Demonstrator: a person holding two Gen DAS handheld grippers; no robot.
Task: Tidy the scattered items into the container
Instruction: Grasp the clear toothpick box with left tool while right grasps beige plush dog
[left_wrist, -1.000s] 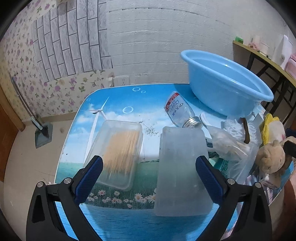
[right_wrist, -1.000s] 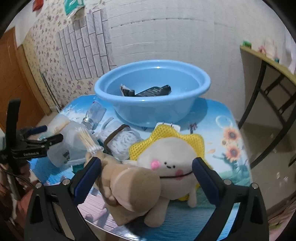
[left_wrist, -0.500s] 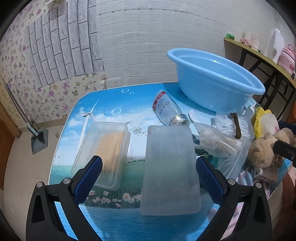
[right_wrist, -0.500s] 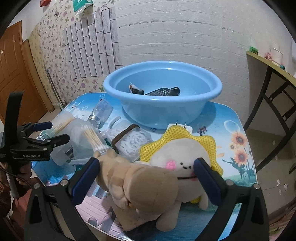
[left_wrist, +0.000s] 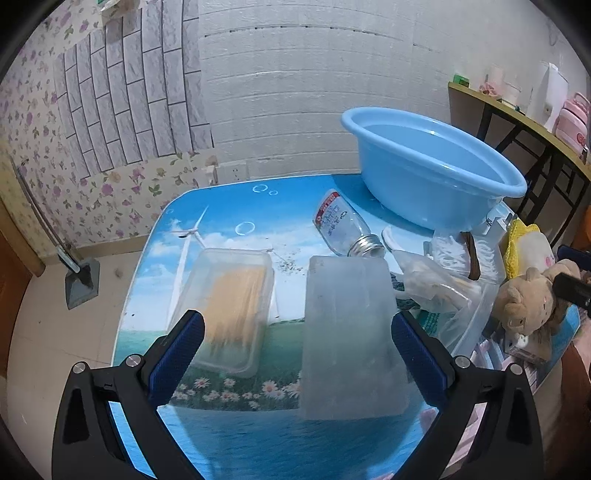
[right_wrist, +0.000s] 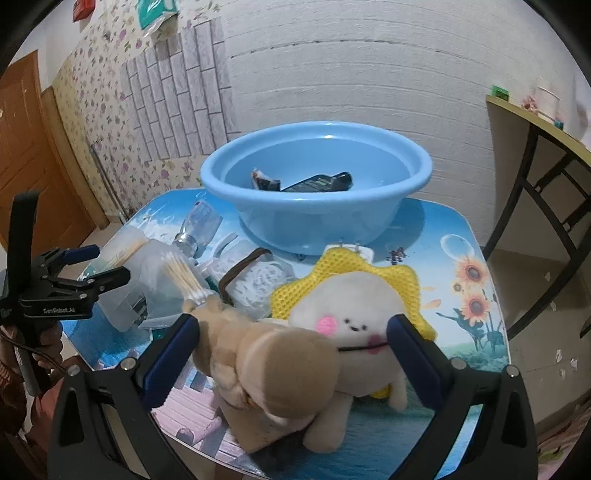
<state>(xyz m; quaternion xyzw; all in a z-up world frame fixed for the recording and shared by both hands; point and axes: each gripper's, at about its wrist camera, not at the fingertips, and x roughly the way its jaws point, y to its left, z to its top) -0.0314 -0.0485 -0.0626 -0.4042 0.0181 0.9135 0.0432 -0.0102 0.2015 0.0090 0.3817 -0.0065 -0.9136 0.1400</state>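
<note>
The blue basin (right_wrist: 369, 221) stands at the back of the table and holds a few dark items (right_wrist: 317, 182). In the right wrist view, my right gripper (right_wrist: 293, 332) is open astride a brown plush toy (right_wrist: 273, 362) and a white plush with a yellow mesh frill (right_wrist: 354, 314). My left gripper (left_wrist: 295, 332) is open, low over the table. A frosted plastic box (left_wrist: 347, 332) lies between its fingers, close to the right one. A clear box of toothpicks (left_wrist: 225, 302) lies by the left finger. From the right wrist view, the left gripper (right_wrist: 88, 266) appears at the table's left edge.
A glass bottle (left_wrist: 343, 225) lies on its side before the basin (left_wrist: 432, 173). A bag of cotton swabs (left_wrist: 436, 284) and a bundle of white cord (right_wrist: 255, 277) sit mid-table. A dark-framed side table (right_wrist: 535, 147) stands at the right. The table's front edge is near both grippers.
Both grippers stay open. The left one has shifted slightly, so the frosted box sits more centrally between its fingers. The right one has come closer to the plush toys.
</note>
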